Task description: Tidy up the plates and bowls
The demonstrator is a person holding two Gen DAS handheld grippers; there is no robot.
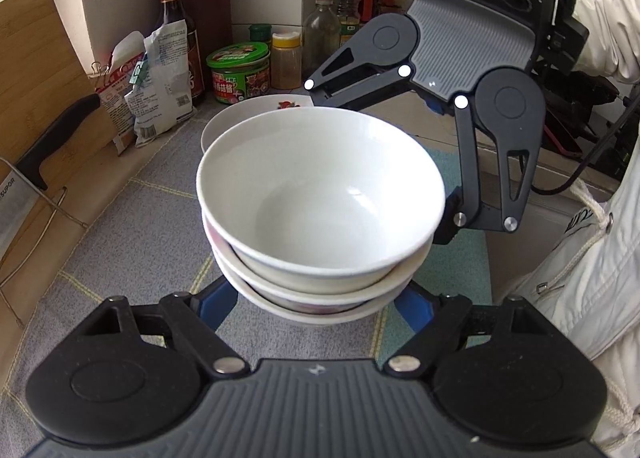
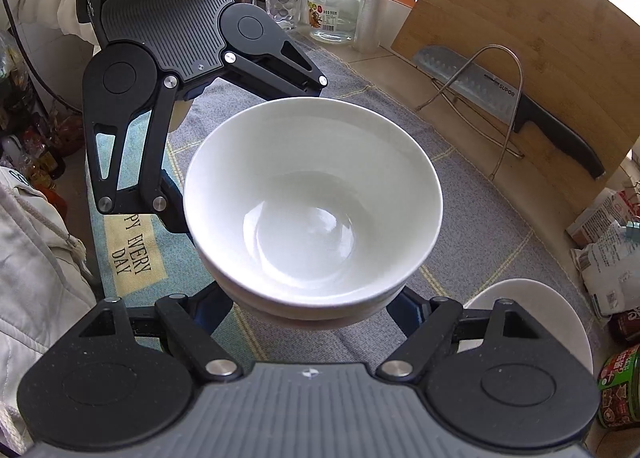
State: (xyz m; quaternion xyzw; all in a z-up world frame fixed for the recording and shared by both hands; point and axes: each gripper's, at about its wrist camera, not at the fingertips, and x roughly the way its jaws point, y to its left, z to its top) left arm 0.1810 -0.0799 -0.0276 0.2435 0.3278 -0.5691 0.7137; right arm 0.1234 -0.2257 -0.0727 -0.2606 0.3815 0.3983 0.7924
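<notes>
Bowl stack (image 1: 320, 218) | between both grippers | left gripper (image 1: 316, 304) clamps it | right gripper (image 2: 312, 308) clamps it

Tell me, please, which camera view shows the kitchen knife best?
The right wrist view: the kitchen knife shows whole, blade and black handle, against the wooden cutting board. The left wrist view shows only its handle and part of the blade at the frame edge.

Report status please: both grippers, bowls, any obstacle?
Left gripper and right gripper both clamp stack of white ceramic bowls, apparently lifted. White patterned plate behind.
</notes>
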